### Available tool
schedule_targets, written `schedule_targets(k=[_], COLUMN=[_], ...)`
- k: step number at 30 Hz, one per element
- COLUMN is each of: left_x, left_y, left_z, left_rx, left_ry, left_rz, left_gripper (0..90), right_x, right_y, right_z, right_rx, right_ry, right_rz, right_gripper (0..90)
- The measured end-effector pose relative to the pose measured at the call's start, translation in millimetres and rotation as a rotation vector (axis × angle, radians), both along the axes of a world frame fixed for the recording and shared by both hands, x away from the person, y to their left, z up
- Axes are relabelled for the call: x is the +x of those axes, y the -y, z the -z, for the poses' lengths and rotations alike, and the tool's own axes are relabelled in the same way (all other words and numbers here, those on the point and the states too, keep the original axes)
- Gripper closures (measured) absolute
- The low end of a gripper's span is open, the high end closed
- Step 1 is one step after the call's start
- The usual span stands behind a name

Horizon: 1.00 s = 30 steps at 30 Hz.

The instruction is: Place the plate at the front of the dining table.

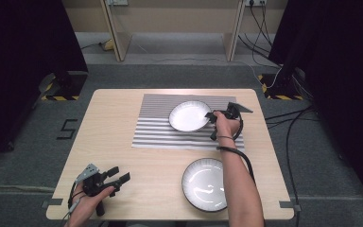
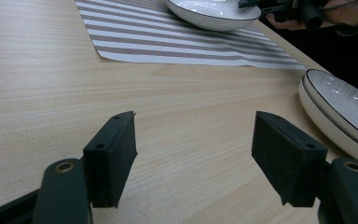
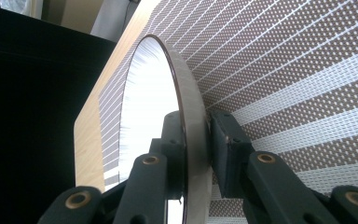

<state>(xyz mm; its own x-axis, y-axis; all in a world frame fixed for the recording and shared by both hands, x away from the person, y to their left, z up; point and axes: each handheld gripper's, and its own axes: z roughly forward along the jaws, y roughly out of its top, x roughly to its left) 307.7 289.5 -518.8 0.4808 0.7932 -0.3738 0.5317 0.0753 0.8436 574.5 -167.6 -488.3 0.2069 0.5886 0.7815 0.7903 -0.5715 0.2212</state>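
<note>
A white, dark-rimmed plate [image 1: 189,116] lies on a grey-and-white striped mat [image 1: 156,127] over the pale wood table [image 1: 108,142].

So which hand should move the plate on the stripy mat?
Probably the right. The right gripper already pinches that plate's rim, while the left gripper sits open, far away.

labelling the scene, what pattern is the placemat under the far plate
The placemat has grey and white stripes, clearest in the high view.
</note>
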Motion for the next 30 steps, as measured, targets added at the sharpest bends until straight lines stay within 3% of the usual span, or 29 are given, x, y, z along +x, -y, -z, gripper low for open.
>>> schedule_targets(k=[16, 24, 30], left_x=[0.2, 0.1, 0.0], left_y=[0.0, -0.3, 0.1], left_z=[0.1, 0.1, 0.1], left_rx=[0.0, -0.001, 0.0], left_ry=[0.0, -0.001, 0.001], left_rz=[0.001, -0.001, 0.0], left_gripper=[30.2, 30.2, 30.2], right_x=[-0.7, -1.2, -3.0], right_y=[0.1, 2.4, 6.2], right_z=[5.0, 5.4, -0.3], right_rx=[-0.046, -0.114, -0.118], right_ry=[-0.012, -0.011, 0.024], right_rz=[0.012, 0.022, 0.048], right_gripper=[77.1, 68.1, 61.8])
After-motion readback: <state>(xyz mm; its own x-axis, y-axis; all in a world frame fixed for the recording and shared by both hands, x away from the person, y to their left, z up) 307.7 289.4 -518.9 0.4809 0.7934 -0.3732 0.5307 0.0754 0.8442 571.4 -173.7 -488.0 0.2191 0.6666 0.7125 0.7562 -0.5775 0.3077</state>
